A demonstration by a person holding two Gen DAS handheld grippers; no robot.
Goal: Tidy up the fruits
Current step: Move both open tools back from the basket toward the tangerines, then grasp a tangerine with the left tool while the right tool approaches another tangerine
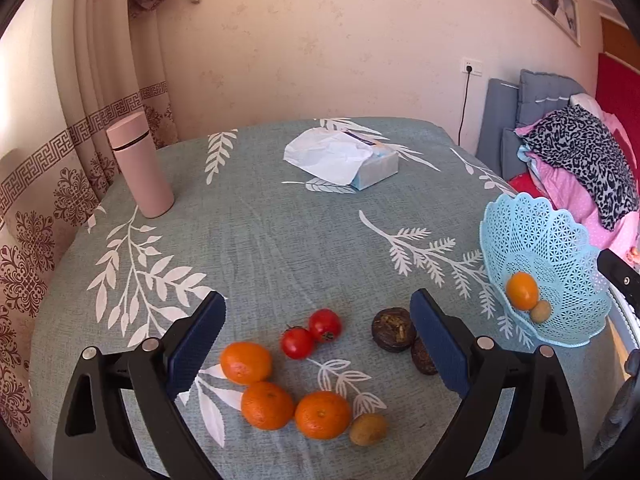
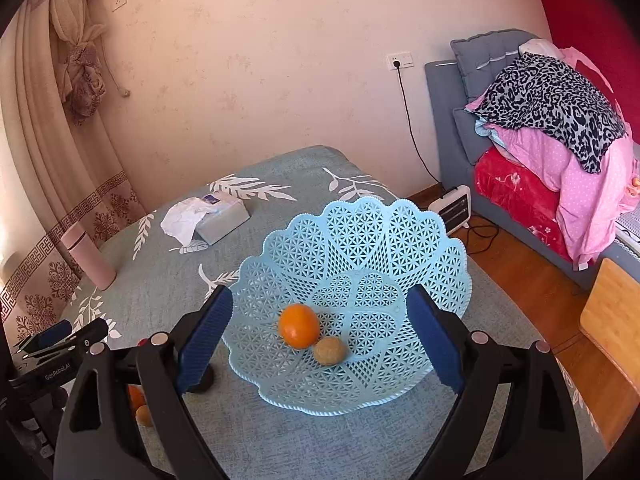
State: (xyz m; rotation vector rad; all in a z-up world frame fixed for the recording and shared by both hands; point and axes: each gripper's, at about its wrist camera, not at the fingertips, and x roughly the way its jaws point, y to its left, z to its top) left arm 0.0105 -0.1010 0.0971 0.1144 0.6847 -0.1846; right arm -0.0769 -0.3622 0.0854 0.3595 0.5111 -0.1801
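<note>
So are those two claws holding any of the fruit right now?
No. The left claw gapes empty over loose table fruit; the right claw hangs open before the pale blue lattice plastic basket.

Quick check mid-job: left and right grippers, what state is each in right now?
Left gripper: open, holding nothing, above the loose fruit on the table.
Right gripper: open, holding nothing, facing the blue basket.

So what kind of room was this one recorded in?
Most likely a lived-in room of a home, a bedroom or sitting room. A cloth-covered table stands by a curtain, a grey sofa is piled with bedding, and a small heater sits on the wooden floor.
</note>
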